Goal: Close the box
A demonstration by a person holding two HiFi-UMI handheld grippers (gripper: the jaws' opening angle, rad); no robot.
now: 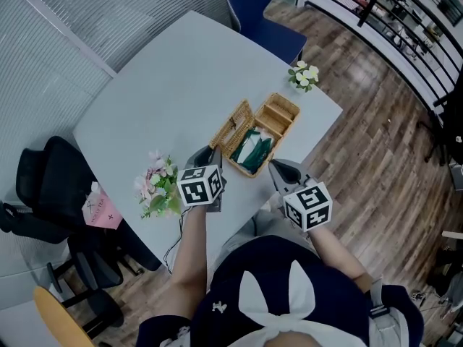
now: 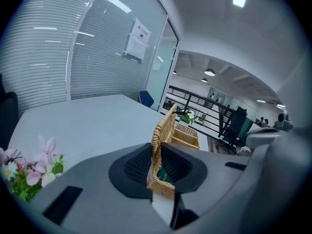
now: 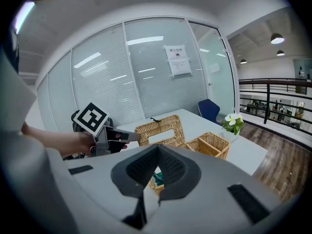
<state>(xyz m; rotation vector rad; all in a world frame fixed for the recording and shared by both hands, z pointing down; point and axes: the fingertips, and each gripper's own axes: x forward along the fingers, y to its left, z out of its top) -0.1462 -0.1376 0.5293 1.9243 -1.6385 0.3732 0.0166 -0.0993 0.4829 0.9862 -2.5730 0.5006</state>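
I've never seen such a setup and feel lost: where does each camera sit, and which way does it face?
Head view: on the person's head, looking steeply down at table and box; arms, left gripper and right gripper show.
Left gripper view: on that gripper, looking along its jaws, shut on the lid.
Right gripper view: on that gripper, facing the lid; left hand shows.
All see the lid.

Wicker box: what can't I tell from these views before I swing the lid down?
- Green contents of the wicker box: too small to identify in the head view; the left gripper and right gripper block most of them in their own views.
- Hinge of the lid: too small in the head view, behind the gripper bodies elsewhere.
- Second basket: joined to the box or separate, unclear in every view.
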